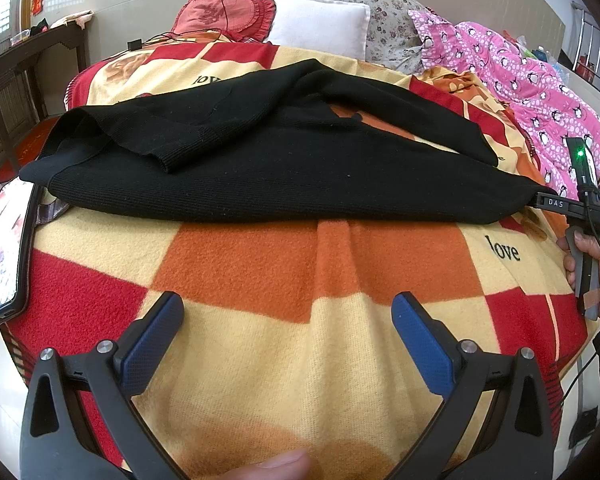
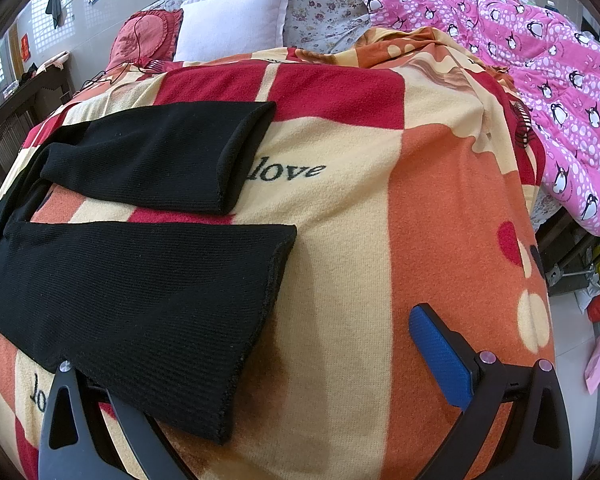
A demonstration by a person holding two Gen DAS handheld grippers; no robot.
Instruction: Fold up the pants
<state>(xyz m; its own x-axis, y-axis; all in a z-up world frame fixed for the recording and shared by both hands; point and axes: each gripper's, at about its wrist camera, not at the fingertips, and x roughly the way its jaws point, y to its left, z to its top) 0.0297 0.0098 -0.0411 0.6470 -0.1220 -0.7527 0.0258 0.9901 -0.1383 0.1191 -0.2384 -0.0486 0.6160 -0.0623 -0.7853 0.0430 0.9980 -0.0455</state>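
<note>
Your left hand-held gripper (image 1: 288,334) hangs with fingers spread wide; your right hand-held gripper (image 2: 256,364) gapes too.

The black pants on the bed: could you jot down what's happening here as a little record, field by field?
garment: black pants, unfolded, legs apart
surface: checked blanket printed "love"
left gripper: open, over bare blanket, short of the pants
right gripper: open, one finger hidden under the near leg's hem
behind: white pillow, pink penguin quilt
folding: not yet begun
</note>
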